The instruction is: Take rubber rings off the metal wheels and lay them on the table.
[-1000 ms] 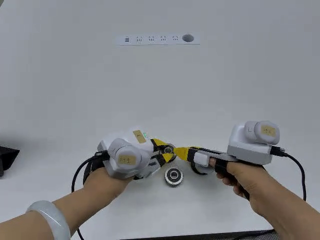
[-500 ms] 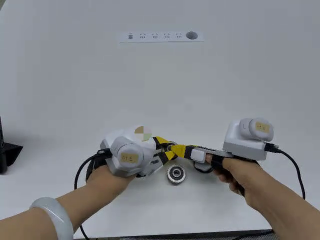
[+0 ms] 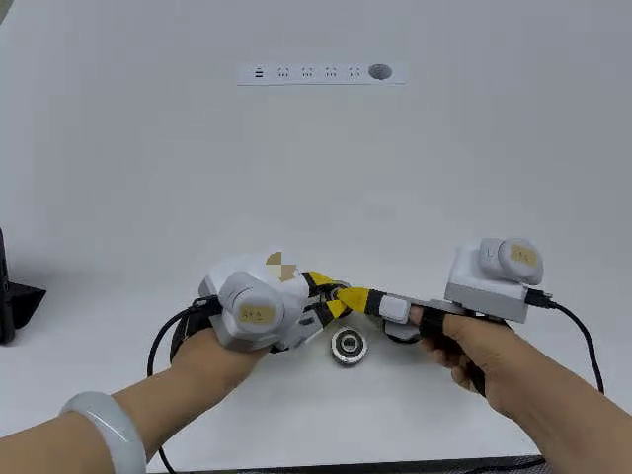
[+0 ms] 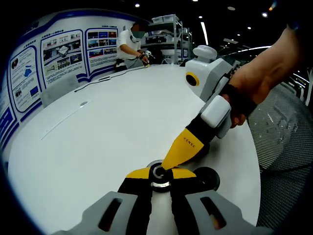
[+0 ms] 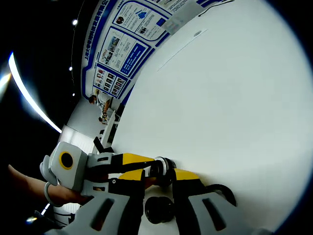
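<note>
- The left tool (image 4: pixel 160 174) is closed narrowly on a metal wheel (image 4: pixel 158 171), which is gripped between the yellow tips at lower centre of the left gripper view.
- The right tool (image 3: pixel 346 294) is reached in from the right of the head view, and its yellow tips are set against the same wheel. Whether they are pinched on its rubber ring cannot be told.
- The two tools are met tip to tip just above the desk (image 3: pixel 316 178), in the lower middle of the head view.
- The left tool is wrapped by the left hand (image 3: pixel 212 354), with the forearm stretched in from the lower left and a pale bangle (image 3: pixel 99 430) worn at the wrist.
- The right tool is held by its handle in the right hand (image 3: pixel 472 346), with the forearm angled in from the lower right.
- A second wheel (image 3: pixel 349 344) is laid flat on the desk just below the meeting tips.
- A loose black rubber ring (image 3: pixel 398 335) is seen on the desk beneath the right tool's jaws.
- A white power strip (image 3: pixel 321 73) is laid near the top of the head view.
</note>
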Available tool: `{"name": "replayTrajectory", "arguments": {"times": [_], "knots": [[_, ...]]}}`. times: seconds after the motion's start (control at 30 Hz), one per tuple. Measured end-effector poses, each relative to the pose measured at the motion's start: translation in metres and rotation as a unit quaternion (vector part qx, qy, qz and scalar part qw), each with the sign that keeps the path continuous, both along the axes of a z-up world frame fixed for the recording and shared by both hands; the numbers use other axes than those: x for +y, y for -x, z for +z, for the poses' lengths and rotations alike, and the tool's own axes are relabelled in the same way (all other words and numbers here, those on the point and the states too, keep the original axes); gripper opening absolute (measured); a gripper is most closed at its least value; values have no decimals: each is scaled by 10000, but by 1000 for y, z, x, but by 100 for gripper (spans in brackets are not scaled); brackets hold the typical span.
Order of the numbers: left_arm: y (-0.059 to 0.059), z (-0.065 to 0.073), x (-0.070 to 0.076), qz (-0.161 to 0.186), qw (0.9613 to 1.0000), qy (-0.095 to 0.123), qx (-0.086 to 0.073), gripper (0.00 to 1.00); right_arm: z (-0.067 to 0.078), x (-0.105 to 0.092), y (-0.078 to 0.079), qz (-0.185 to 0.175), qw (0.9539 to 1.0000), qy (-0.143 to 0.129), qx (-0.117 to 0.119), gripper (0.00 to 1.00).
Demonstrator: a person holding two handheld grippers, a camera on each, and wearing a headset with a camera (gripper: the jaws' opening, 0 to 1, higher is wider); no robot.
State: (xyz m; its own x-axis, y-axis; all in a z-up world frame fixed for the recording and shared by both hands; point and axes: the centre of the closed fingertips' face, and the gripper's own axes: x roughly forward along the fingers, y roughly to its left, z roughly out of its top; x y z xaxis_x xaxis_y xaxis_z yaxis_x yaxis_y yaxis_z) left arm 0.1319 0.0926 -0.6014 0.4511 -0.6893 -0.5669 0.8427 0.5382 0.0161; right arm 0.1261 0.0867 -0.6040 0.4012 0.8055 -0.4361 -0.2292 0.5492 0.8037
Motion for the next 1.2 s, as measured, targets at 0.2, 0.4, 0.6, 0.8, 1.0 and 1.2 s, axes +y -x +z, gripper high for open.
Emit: {"name": "replayTrajectory", "arguments": {"times": [0.2,0.4,0.6,0.8,1.0,1.2], "knots": [[0,0,0,8,10000,-2,5,13,0,-1,1,-41,10000,-17,8,24],[0,-1,1,5,10000,-4,4,13,-1,-2,1,-84,9999,-111,96,24],[0,-1,0,-8,10000,-10,1,13,-1,-2,2,-122,9996,-197,182,25],[0,0,0,-6,10000,-12,-2,13,2,-2,4,-63,9994,-276,223,24],[1,0,0,-14,10000,-18,-4,13,4,-6,6,-79,9996,-230,147,20],[1,0,0,-14,10000,-8,-4,13,1,-6,5,-4,10000,-57,45,16]]}}
